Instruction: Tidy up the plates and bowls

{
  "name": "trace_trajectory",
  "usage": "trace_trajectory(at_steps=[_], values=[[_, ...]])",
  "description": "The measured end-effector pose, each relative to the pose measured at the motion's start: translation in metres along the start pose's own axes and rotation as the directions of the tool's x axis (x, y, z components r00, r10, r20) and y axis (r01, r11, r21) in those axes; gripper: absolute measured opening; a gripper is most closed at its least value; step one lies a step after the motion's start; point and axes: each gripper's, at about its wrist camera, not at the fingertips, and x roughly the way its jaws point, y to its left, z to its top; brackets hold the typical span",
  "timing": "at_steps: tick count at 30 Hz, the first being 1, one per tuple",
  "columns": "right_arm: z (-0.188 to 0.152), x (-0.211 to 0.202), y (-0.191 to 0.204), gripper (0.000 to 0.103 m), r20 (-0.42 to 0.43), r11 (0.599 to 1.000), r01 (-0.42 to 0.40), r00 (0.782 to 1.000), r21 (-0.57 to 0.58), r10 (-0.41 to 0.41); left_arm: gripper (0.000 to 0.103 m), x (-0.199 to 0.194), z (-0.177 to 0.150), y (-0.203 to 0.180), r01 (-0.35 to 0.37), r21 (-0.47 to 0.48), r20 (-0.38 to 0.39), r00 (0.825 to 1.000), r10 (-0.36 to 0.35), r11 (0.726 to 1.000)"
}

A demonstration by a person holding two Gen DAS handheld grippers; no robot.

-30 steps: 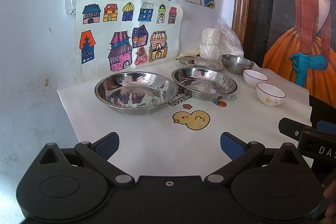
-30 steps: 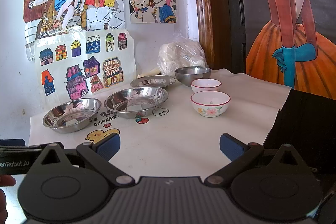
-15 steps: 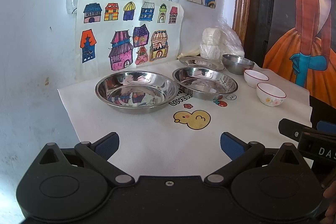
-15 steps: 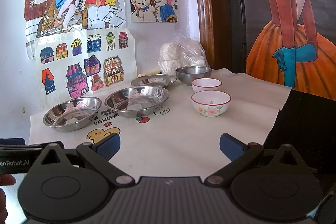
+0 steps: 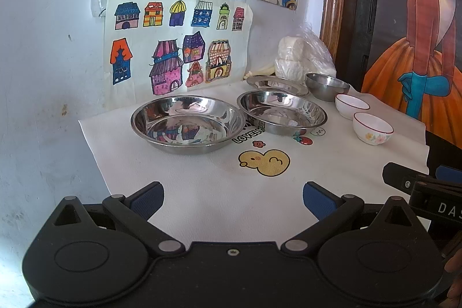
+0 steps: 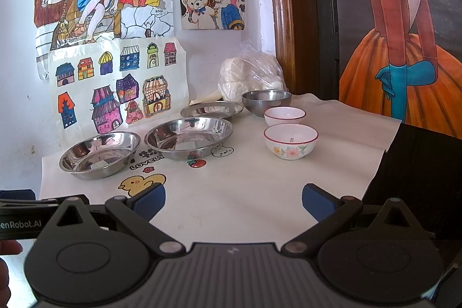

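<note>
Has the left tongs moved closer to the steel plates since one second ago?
Barely. The left tongs crept slightly toward the nearest steel plate, which sits a little lower against the duck print.

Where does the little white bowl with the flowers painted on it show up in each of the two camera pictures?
Left wrist view: the flowered bowl sits at the far right, at the near end of the row of bowls.
Right wrist view: it lies just right of centre, nearest of the bowls.
Shared landmark: the yellow duck print on the cloth, left of the bowl in both.
</note>
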Motion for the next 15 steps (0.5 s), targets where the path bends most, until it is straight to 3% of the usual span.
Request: trace_trajectory(at_steps=[15], values=[[0.001,0.006,0.001,0.103,-0.019,1.000,-0.001,1.000,-0.006,0.001,0.102,0.010,0.001,0.001,-0.013,-0.004,-0.031,0.999,0.012,1.000]])
